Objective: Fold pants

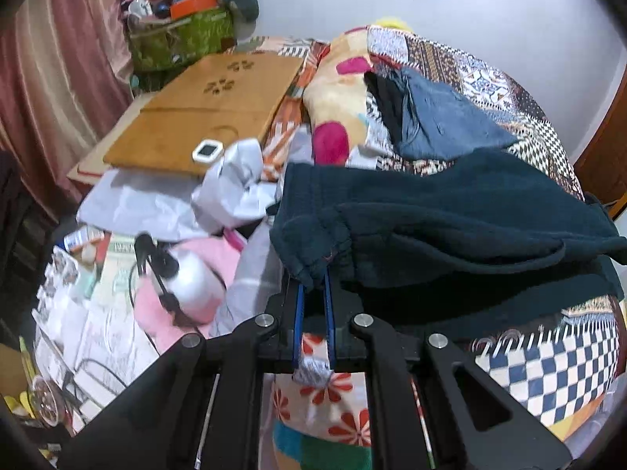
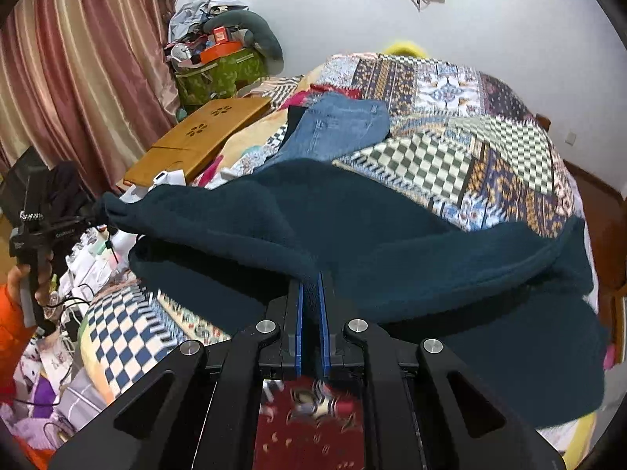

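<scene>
Dark teal fleece pants (image 1: 450, 211) hang stretched between both grippers above the patchwork quilt (image 1: 548, 368). In the left wrist view my left gripper (image 1: 313, 280) is shut on a bunched hem corner of the pants, blue pads pinching the fabric. In the right wrist view my right gripper (image 2: 311, 288) is shut on another edge of the pants (image 2: 352, 231), which drape away to the right and sag onto the bed. The left gripper (image 2: 100, 211) shows at the far left there, held by a hand (image 2: 23, 278) with an orange sleeve, clamping the pants' far corner.
Blue jeans (image 2: 337, 129) lie further back on the quilt (image 2: 450, 149). A wooden lap desk (image 1: 203, 109) rests at the bed's left side, with white cloth (image 1: 235, 184) and bedside clutter below it. A green bag (image 1: 180, 39) stands by the pink curtain (image 2: 78, 58).
</scene>
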`<state>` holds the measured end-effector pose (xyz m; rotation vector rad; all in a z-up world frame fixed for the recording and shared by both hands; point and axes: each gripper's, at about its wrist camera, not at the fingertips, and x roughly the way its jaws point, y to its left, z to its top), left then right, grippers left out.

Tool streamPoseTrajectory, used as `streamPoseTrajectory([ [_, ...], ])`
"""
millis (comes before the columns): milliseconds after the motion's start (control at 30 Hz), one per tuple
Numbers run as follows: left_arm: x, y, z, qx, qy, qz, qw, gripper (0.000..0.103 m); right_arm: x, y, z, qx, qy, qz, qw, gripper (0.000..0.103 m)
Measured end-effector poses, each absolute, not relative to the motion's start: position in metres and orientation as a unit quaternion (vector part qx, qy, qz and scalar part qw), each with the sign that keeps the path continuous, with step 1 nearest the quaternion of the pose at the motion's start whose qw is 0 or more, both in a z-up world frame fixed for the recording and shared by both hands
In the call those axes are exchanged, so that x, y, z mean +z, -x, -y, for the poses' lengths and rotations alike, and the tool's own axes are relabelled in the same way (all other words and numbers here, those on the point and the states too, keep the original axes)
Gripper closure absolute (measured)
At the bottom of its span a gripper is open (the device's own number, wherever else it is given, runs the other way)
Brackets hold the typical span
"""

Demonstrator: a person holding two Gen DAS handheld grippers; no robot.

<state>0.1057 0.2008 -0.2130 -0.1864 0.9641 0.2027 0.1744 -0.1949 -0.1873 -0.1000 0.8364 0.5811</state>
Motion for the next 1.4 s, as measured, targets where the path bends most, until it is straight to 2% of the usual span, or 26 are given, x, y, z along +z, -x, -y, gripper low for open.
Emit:
streamPoseTrajectory([
  [200, -0.228, -0.095, -0.198, 0.100, 0.080, -0.500, 0.856, 0.094, -0.201, -0.164, 0.197, 0.277, 0.047, -0.423, 0.862, 0.092],
  [500, -0.194, -0.097, -0.194, 0.098, 0.080, -0.484, 0.866, 0.093, -0.183, -0.161, 0.225, 0.275, 0.031, -0.432, 0.858, 0.091],
  [567, -0.186, -0.106, -0.190, 0.098, 0.079, -0.480, 0.868, 0.093, -0.172, -0.166, 0.241, 0.257, 0.026, -0.422, 0.869, 0.085],
  [600, -0.182, -0.111, -0.188, 0.098, 0.079, -0.478, 0.869, 0.090, -0.167, -0.168, 0.249, 0.247, 0.022, -0.416, 0.875, 0.083],
  [633, -0.176, -0.120, -0.185, 0.096, 0.080, -0.474, 0.872, 0.088, -0.161, -0.173, 0.260, 0.233, 0.019, -0.410, 0.882, 0.076],
  [667, -0.174, -0.124, -0.183, 0.094, 0.080, -0.472, 0.873, 0.083, -0.155, -0.177, 0.270, 0.218, 0.017, -0.406, 0.887, 0.066],
  [767, -0.163, -0.149, -0.172, 0.086, 0.072, -0.462, 0.880, 0.061, -0.141, -0.194, 0.303, 0.168, 0.007, -0.391, 0.905, 0.051],
  [867, -0.155, -0.178, -0.155, 0.080, 0.053, -0.451, 0.887, 0.041, -0.134, -0.210, 0.332, 0.128, -0.007, -0.387, 0.913, 0.039],
  [1000, -0.153, -0.218, -0.137, 0.075, 0.044, -0.448, 0.890, 0.021, -0.133, -0.240, 0.370, 0.073, -0.026, -0.387, 0.919, 0.034],
  [1067, -0.156, -0.235, -0.131, 0.075, 0.041, -0.447, 0.890, 0.018, -0.137, -0.258, 0.383, 0.050, -0.034, -0.395, 0.917, 0.032],
  [1400, -0.195, -0.314, -0.103, 0.065, 0.018, -0.480, 0.875, 0.017, -0.189, -0.369, 0.430, -0.010, -0.080, -0.453, 0.888, 0.032],
])
